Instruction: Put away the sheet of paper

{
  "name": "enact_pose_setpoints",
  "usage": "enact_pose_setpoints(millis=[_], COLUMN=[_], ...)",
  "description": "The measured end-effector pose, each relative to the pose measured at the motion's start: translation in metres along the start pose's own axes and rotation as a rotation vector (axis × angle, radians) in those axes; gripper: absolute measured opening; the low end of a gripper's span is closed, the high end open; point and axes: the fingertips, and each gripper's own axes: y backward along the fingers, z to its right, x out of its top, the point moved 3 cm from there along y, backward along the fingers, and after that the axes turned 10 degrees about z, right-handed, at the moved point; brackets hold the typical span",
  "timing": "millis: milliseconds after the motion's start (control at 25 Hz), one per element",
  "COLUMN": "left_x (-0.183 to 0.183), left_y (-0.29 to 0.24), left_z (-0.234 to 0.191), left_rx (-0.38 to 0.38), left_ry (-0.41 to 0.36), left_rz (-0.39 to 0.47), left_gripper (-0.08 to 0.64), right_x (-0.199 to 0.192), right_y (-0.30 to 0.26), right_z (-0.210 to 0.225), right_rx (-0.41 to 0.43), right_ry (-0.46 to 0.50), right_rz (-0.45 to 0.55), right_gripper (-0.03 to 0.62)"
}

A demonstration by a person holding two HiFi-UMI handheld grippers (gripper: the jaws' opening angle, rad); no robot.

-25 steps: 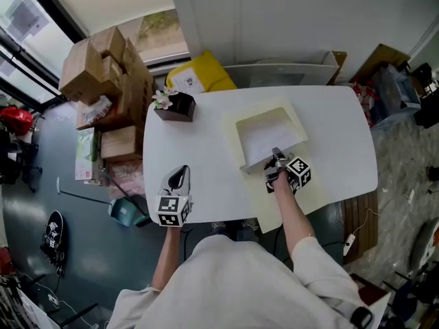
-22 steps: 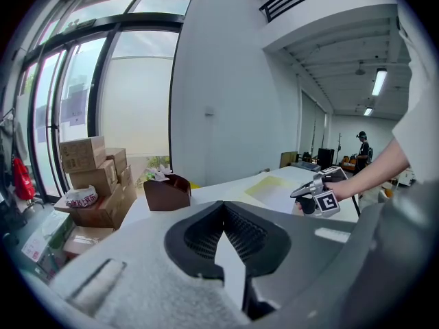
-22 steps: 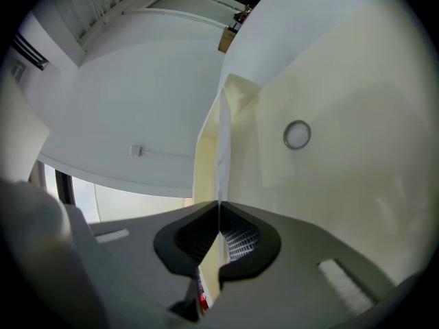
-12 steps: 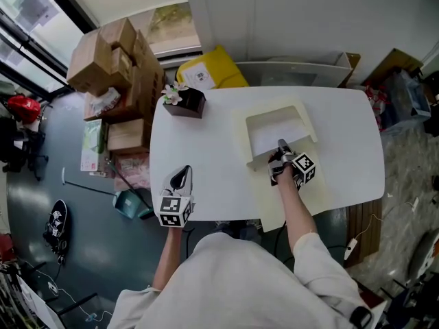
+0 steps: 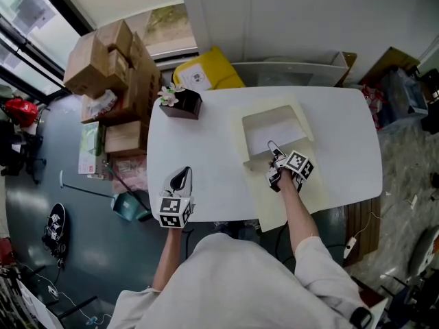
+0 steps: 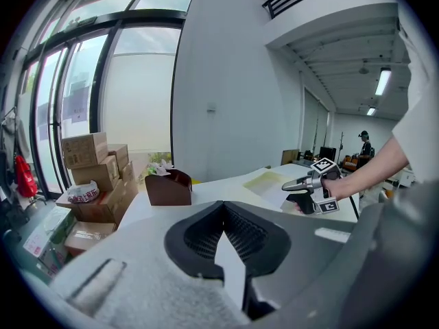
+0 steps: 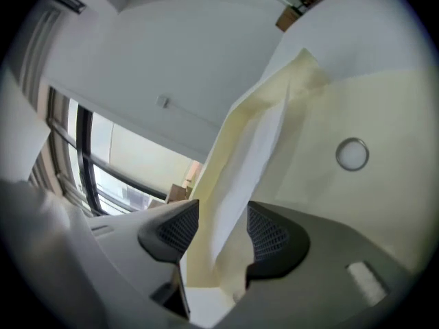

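Lying flat in open cream folder (image 5: 269,114): plain wht sheet (image 5: 274,138).

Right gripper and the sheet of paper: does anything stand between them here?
Nothing visible does. The right gripper's jaws have just been opening and stand apart, and the sheet of paper, together with the raised edge of the cream folder, runs straight between them, with no pad pressing on it.
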Motion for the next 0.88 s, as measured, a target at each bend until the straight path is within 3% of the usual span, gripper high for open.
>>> enact_pose_setpoints(millis=[280,480,640,800,880], left_x=[0.001,0.003,0.007,0.009,0.010], left_y=[-0.005,-0.008,-0.011,-0.014,-0.015], left_z=[0.010,0.014,0.020,0.029,0.033], left_rx=[-0.035,-0.053,-0.075,-0.098,-0.111], left_ry=[-0.001,-0.005,-0.009,-0.012,-0.013], left_rz=[0.004,0.011,0.022,0.028,0.034], left_gripper=[0.005,0.005,0.005,0.005,0.005], right_x=[-0.023,-0.030,-0.027,-0.020,-0.016], right_y=[0.009,0.015,0.026,0.040,0.050], right_z=[-0.015,-0.020,-0.027,-0.031,-0.034], right_rx=[0.005,-0.023,-0.040,-0.050,-0.056], right_ry=[0.498,0.794,0.920,0.951,0.962], right_rz=[-0.242,-0.286,-0.257,-0.210,-0.176], right_gripper=[0.249,0.247,0.219,0.194,0.150])
